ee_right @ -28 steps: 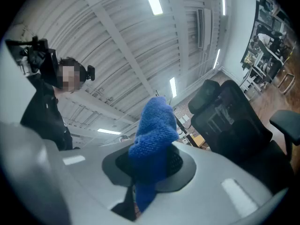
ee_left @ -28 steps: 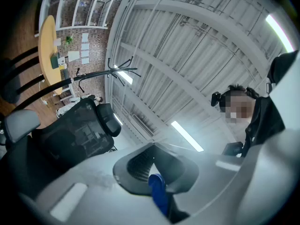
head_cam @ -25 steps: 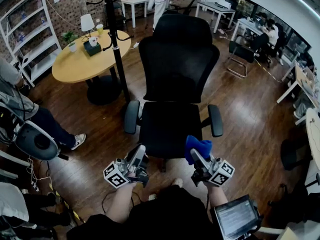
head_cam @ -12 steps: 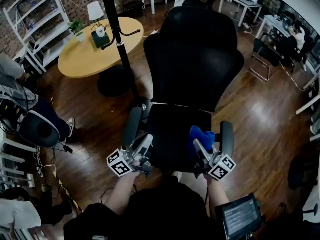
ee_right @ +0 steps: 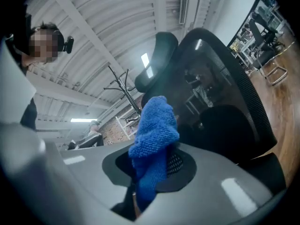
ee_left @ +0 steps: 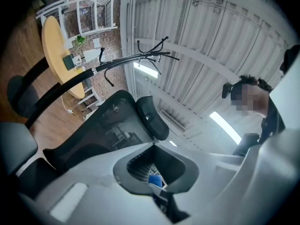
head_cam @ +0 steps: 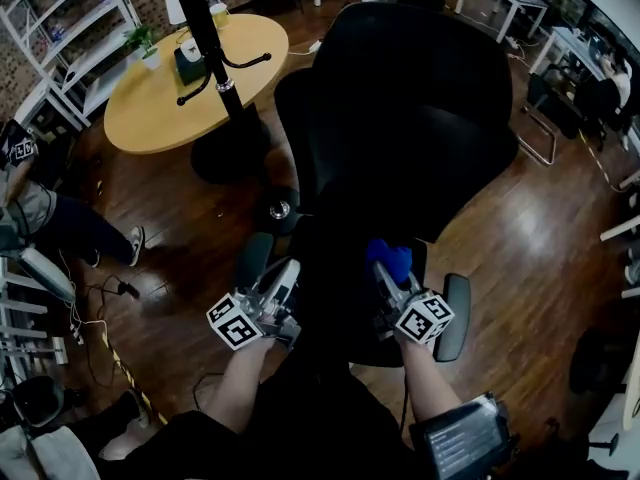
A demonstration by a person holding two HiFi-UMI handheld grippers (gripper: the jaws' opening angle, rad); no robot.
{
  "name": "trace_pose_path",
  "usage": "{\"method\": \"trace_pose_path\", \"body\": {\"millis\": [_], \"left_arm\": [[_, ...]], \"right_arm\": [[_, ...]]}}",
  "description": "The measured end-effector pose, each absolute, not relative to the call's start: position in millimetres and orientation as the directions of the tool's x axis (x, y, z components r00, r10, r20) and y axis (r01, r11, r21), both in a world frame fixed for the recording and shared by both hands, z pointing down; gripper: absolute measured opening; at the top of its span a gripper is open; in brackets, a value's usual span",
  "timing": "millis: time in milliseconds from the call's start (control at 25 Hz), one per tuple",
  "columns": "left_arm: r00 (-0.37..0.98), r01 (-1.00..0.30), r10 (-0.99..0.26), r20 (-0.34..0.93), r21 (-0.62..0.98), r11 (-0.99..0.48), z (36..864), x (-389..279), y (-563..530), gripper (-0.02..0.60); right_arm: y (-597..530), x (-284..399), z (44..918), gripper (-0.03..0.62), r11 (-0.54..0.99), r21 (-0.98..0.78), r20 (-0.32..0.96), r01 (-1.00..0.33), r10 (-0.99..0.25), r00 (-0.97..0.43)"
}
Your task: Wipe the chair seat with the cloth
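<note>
Far left: a white shelf unit [head_cam: 60, 18], with a seated person's legs [head_cam: 70, 223] below it. Next comes a round wooden table [head_cam: 150, 103] with small items on its far side. A black coat rack pole [head_cam: 205, 43] rises in front of the table.

Your left gripper [head_cam: 288, 273] hangs over the front left corner of the chair seat [head_cam: 335, 283], just beside the left armrest [head_cam: 252, 258]. Its jaws are pressed together with nothing between them. In the left gripper view it tips upward, toward the ceiling and the chair's headrest.

The black office chair sits centre frame. Its tall backrest [head_cam: 410, 118] faces you, and the seat lies between your two grippers.

The blue cloth [head_cam: 390, 260] is over the right front part of the seat, in front of the backrest. Your right gripper [head_cam: 388, 278] is pinching it. The jaws clamp the lower end, and the rest bunches up loosely above them in the right gripper view. That gripper also points up, at the backrest and ceiling. From the head view you can't tell if the cloth touches the seat.

The right armrest [head_cam: 456, 316] is just beside your right gripper's marker cube. The two grippers are near each other, roughly level, and apart.

Bottom right: a tablet screen [head_cam: 465, 446] by your right forearm.
</note>
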State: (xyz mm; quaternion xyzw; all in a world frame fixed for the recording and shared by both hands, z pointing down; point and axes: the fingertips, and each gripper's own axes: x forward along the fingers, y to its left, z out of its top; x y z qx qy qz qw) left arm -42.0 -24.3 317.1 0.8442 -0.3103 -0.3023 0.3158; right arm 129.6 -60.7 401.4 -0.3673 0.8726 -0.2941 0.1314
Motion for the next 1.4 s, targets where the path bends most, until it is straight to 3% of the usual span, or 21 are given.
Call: {"method": "trace_pose_path", "body": {"millis": [560,920,1120,1400], "left_arm": [[0.600,-0.290,-0.769,-0.221,0.836,-0.466,426,-78,-84,-0.008],[0.554,-0.279,-0.797,-0.240,0.849,-0.449,441,-105,-74,-0.008],[0.548,-0.296,-0.805,-0.229,0.846,-0.443,445,-106,-76,-0.008],[0.563,-0.307,-0.794,-0.227,0.835,-0.456,441,-92,-82,-0.008]], "right_arm": [[-198,-36,672,0.064,0.464,-0.497,0.470,-0.734,-0.566,-0.677],[-228,-71,730,0.064,0.541,-0.299,0.574,-0.786,-0.556,-0.602],[-232,-44,739,0.064,0.502,-0.271,0.598,-0.821,-0.580,-0.552],[-218,120,747,0.063,0.267,-0.188,0.698,-0.945,-0.641,-0.320]]}}
